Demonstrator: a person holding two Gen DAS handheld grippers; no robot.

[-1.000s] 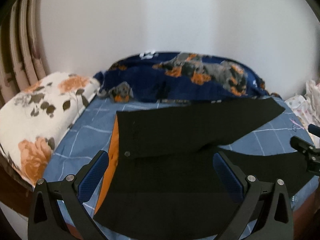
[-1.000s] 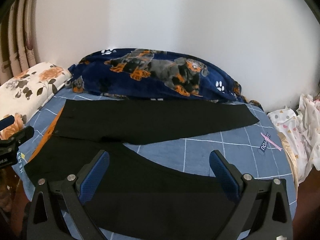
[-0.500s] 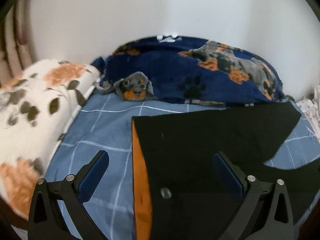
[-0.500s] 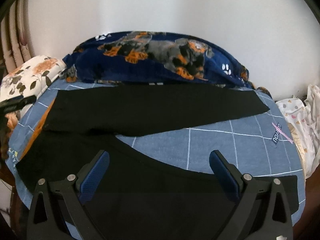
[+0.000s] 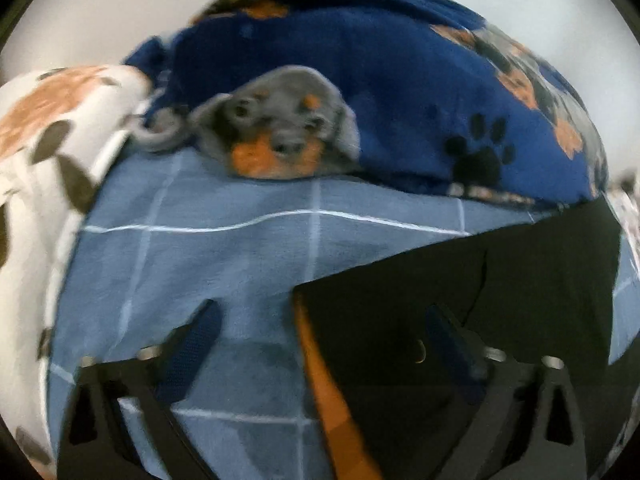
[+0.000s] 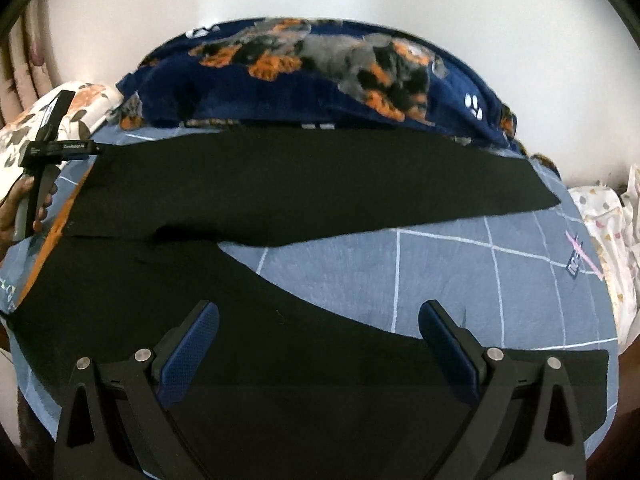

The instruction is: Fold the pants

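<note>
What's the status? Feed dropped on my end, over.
Left hand-held gripper closing over the pants waistband corner, no grip yet. Right hand-held gripper open above near leg. Pants flat, unfolded. Nothing in the way.

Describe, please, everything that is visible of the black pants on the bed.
The black pants lie flat on the blue checked sheet, of a matte, plain cloth. The two legs spread apart in a V toward the right; the far leg runs beside the dog-print blanket. An orange lining shows along the waist edge at left, with a small round button near it. The left gripper, its jaws closing, straddles the waist corner; no pad presses the cloth yet.
</note>
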